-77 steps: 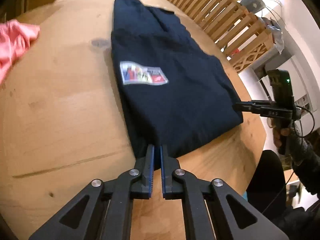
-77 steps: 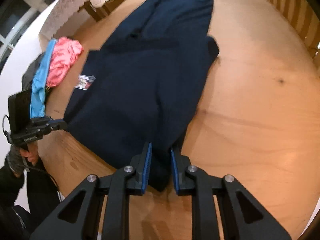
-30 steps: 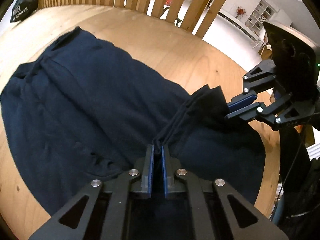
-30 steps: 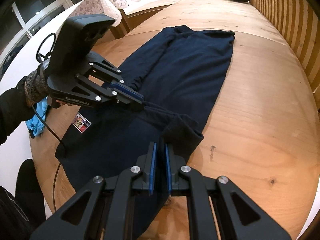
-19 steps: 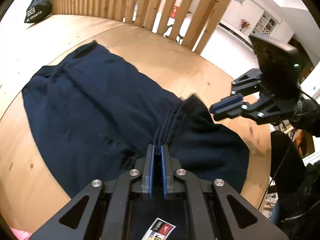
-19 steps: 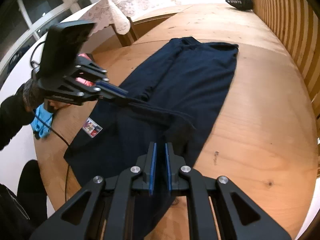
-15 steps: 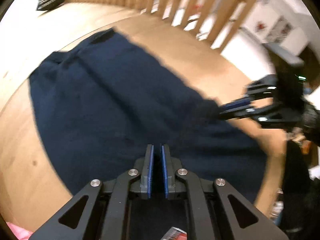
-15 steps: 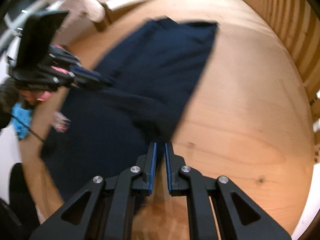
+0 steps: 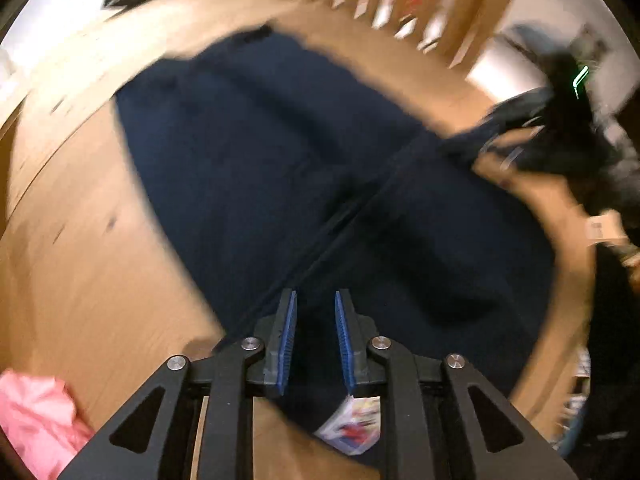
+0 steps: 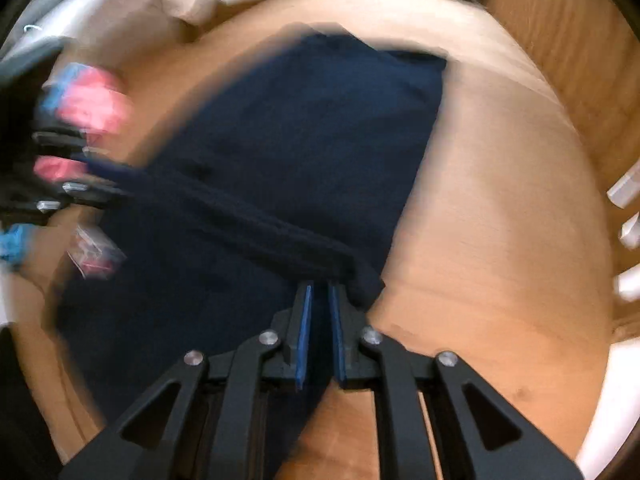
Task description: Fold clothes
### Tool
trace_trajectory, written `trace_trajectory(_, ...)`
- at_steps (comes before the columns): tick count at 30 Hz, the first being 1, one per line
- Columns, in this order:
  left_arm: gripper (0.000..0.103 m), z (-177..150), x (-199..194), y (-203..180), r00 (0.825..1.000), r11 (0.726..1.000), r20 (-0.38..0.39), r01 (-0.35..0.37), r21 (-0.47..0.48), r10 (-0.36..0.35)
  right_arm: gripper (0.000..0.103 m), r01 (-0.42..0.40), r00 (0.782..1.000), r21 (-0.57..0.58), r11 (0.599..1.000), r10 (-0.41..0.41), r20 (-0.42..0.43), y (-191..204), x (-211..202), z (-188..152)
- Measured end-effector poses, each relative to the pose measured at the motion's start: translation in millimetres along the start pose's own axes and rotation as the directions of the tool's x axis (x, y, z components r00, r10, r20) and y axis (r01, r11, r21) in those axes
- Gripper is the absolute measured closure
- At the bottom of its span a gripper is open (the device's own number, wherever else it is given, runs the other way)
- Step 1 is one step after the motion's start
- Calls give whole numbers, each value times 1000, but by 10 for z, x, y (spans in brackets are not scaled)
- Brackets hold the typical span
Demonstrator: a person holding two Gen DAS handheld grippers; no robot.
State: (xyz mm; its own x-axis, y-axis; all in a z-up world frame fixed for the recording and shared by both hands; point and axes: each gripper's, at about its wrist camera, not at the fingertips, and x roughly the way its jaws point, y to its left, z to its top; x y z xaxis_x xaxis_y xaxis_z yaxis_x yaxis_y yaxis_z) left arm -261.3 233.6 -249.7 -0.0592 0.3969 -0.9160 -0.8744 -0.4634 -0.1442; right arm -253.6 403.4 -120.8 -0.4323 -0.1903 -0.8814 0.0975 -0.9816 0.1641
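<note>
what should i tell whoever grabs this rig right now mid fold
Left tool: open, with the navy garment lying between its fingers, not pinched.
Right tool: shut on a bunched edge of the garment.
Done: the garment lies lengthwise on the table, with a raised ridge running between the tools.
Left: regrip, lay the edge over, flatten it and finish the fold.
The pink cloth sits unfolded at the side. Both views are blurred.

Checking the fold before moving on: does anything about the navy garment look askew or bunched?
Yes. A thick rolled ridge of cloth crosses the navy garment diagonally instead of lying flat. The right gripper sits at its end. Motion blur hides finer creases.
</note>
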Motion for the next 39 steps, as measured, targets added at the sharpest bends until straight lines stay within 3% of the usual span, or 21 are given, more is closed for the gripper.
trace_trajectory(3, 82, -119, -159, 142, 998, 998, 57, -2, -58, 5, 94, -90, 994, 72, 993, 85, 66, -138, -235, -35)
trace_trajectory(4, 80, -165, -251, 182, 996, 997, 83, -15, -70, 21, 89, -88, 992, 66, 994, 81, 92, -130, -312, -36)
trace_trajectory(5, 73, -218, -323, 224, 994, 996, 98, -30, -85, 38, 78, -89, 991, 60, 994, 82, 108, -115, -354, -19)
trace_trajectory(7, 66, -312, -379, 296, 994, 993, 105, -15, -117, 28, 63, -108, 988, 43, 993, 103, 116, -57, -368, 44)
trace_trajectory(8, 65, -346, -374, 318, 995, 992, 100, -8, -129, 21, 62, -119, 988, 24, 993, 116, 106, 10, -342, 92)
trace_trajectory(12, 65, -420, -178, 293, 999, 990, 32, -14, -140, 19, 62, -172, 982, -95, 980, 179, 61, 426, -200, 292)
trace_trajectory(16, 65, -357, -69, 253, 999, 990, 54, 13, -141, -5, 62, -175, 983, -211, 962, 181, 12, 776, -9, 427)
trace_trajectory(19, 78, -308, 3, 203, 998, 995, 60, -13, -102, 20, 62, -165, 986, -266, 950, 162, -36, 884, 177, 546)
trace_trajectory(20, 88, -312, -12, 198, 997, 995, 70, -9, -94, 16, 62, -168, 986, -287, 943, 161, -50, 920, 225, 583)
trace_trajectory(23, 98, -328, -60, 183, 995, 997, 100, 1, -72, 6, 62, -179, 983, -323, 929, 158, -88, 965, 315, 618)
trace_trajectory(24, 98, -339, -86, 178, 994, 998, 109, 2, -66, 5, 63, -188, 981, -324, 927, 162, -105, 962, 342, 623)
trace_trajectory(25, 98, -346, -115, 169, 993, 998, 119, -1, -59, 8, 71, -197, 979, -325, 925, 166, -121, 959, 370, 628)
trace_trajectory(26, 98, -344, -154, 152, 991, 999, 131, -7, -51, 14, 88, -205, 976, -321, 925, 170, -134, 946, 376, 620)
trace_trajectory(27, 98, -337, -202, 131, 989, 999, 147, -8, -42, 14, 91, -213, 974, -313, 926, 176, -142, 921, 361, 598)
trace_trajectory(31, 97, -288, -402, 107, 976, 1000, 218, 17, -10, -15, 93, -193, 978, -275, 942, 163, -128, 777, 246, 513)
trace_trajectory(32, 94, -281, -383, 154, 977, 1000, 214, 22, -17, -18, 93, -188, 979, -252, 949, 161, -125, 729, 240, 502)
trace_trajectory(35, 89, -285, -54, 320, 995, 997, 104, 5, -81, 4, 87, -204, 975, -213, 955, 178, -136, 675, 300, 482)
trace_trajectory(39, 83, -437, -385, 365, 988, 993, 149, -10, -121, 28, 79, -182, 983, -165, 969, 175, -54, 619, -29, 516)
